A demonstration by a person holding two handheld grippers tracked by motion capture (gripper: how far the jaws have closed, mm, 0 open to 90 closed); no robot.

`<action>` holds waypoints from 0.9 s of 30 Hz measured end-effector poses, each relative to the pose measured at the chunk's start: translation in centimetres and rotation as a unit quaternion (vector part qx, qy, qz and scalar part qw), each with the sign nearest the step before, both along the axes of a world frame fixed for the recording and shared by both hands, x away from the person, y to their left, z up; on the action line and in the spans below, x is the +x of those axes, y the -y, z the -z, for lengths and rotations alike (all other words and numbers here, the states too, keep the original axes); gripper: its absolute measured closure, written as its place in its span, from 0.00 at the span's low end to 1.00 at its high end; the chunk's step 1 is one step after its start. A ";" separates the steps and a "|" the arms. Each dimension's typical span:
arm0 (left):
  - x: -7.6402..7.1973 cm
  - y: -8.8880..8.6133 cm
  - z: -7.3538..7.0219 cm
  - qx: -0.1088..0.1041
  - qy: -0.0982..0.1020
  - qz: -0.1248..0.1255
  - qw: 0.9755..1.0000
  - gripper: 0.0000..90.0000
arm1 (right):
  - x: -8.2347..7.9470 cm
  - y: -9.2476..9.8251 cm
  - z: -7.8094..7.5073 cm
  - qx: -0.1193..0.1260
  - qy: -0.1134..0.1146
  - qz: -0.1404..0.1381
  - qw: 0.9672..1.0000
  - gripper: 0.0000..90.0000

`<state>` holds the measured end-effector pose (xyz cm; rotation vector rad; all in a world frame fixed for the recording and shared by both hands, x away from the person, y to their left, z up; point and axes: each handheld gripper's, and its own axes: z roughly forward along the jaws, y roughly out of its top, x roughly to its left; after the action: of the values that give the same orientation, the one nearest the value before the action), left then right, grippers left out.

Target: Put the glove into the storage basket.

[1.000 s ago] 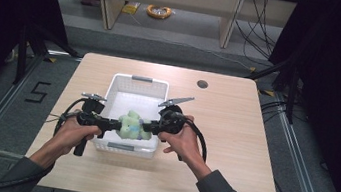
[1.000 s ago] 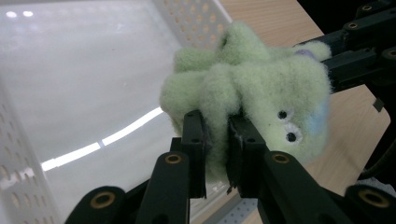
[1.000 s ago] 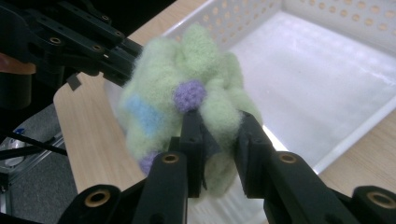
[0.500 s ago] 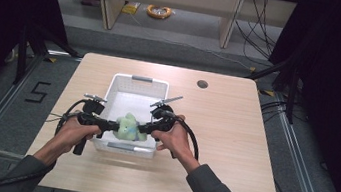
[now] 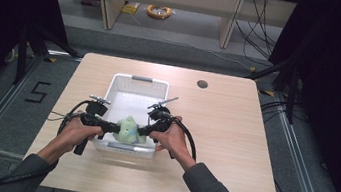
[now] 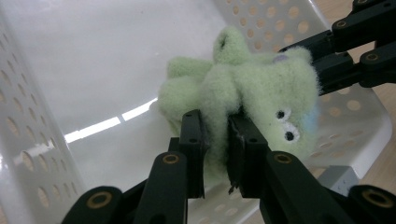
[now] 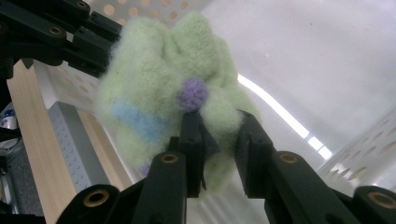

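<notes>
While both grippers clamp it, toy: green plush toy, low centre, over white basket.
Left gripper: clenched on toy.
Right gripper: clenched on toy.

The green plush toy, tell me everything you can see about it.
The green plush toy is pale green, fuzzy fleece with two stitched black-and-white eyes, a light blue patch and a small purple pompom. It looks soft and is squashed where it is pinched. It hangs over the near end of the white perforated basket, held from opposite sides: the left gripper is shut on one fold, the right gripper on another. Whether it touches the basket floor cannot be told.
</notes>
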<state>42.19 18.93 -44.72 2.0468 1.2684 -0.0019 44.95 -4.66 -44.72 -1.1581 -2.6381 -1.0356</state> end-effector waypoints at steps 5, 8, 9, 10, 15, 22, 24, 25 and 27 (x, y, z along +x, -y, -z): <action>0.0 0.2 0.3 0.013 -0.004 0.002 1.000 0.83 | 0.0 -0.3 0.1 -0.015 -0.001 -0.005 1.000 0.83; 0.0 0.1 0.3 0.017 -0.002 0.000 1.000 0.82 | 0.0 -0.5 0.3 -0.023 0.003 -0.009 1.000 0.82; 0.0 0.1 0.3 0.018 -0.001 0.001 1.000 0.81 | 0.0 -0.6 0.4 -0.028 0.003 -0.010 1.000 0.82; -0.1 0.3 0.2 0.017 0.004 -0.008 1.000 0.80 | -0.1 -0.7 0.4 -0.030 -0.001 -0.010 0.999 0.82; -0.2 0.4 -0.2 0.039 0.020 -0.001 0.999 0.73 | -0.2 -1.1 0.4 -0.052 -0.002 -0.006 0.999 0.82; -0.5 0.3 -1.0 0.020 0.027 -0.026 0.999 0.61 | -0.2 -1.2 0.4 -0.061 0.011 -0.014 0.998 0.81; -0.8 0.3 -1.4 0.017 0.032 -0.017 0.999 0.60 | -0.1 -1.2 0.4 -0.063 0.003 -0.013 0.998 0.81; -0.9 0.5 -1.5 0.016 0.034 -0.025 0.999 0.59 | -0.1 -1.2 0.4 -0.062 0.003 -0.010 0.998 0.81; -1.0 0.7 -1.7 0.010 0.037 -0.020 0.999 0.58 | -0.1 -1.2 0.4 -0.065 0.009 -0.012 0.998 0.80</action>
<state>41.19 18.26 -42.98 2.0204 1.2668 0.1052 44.85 -3.46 -45.09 -1.1427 -2.7614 -0.8865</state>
